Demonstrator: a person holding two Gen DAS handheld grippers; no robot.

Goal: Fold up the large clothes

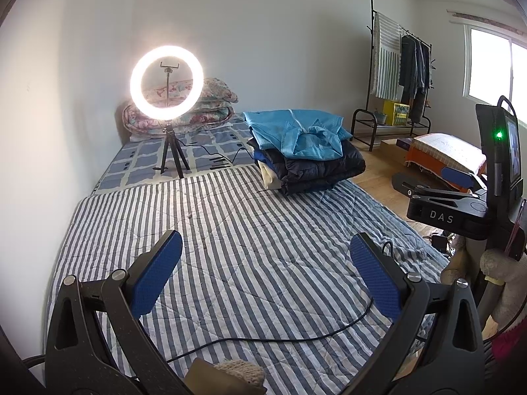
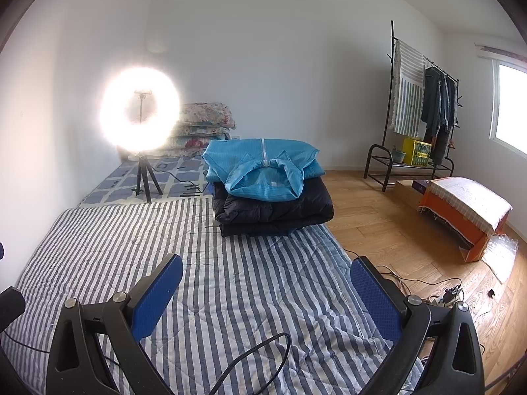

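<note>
A stack of folded clothes sits at the far right of the striped quilt (image 1: 247, 230) (image 2: 230, 279). A light blue garment (image 1: 296, 131) (image 2: 263, 168) lies on top of dark puffy jackets (image 1: 316, 171) (image 2: 273, 210). My left gripper (image 1: 266, 247) hovers open over the bare quilt, well short of the stack, with nothing between its blue pads. My right gripper (image 2: 266, 273) is also open and empty above the quilt's right part. In the left wrist view the right gripper's body (image 1: 461, 204) shows at the right edge, held by a gloved hand (image 1: 500, 273).
A lit ring light on a tripod (image 1: 164, 82) (image 2: 140, 112) stands at the back left, with folded floral bedding (image 1: 210, 98) behind it. A black cable (image 1: 296, 335) (image 2: 257, 358) trails over the quilt. On the wooden floor stand a clothes rack (image 2: 421, 105) and an orange covered stool (image 2: 467, 210).
</note>
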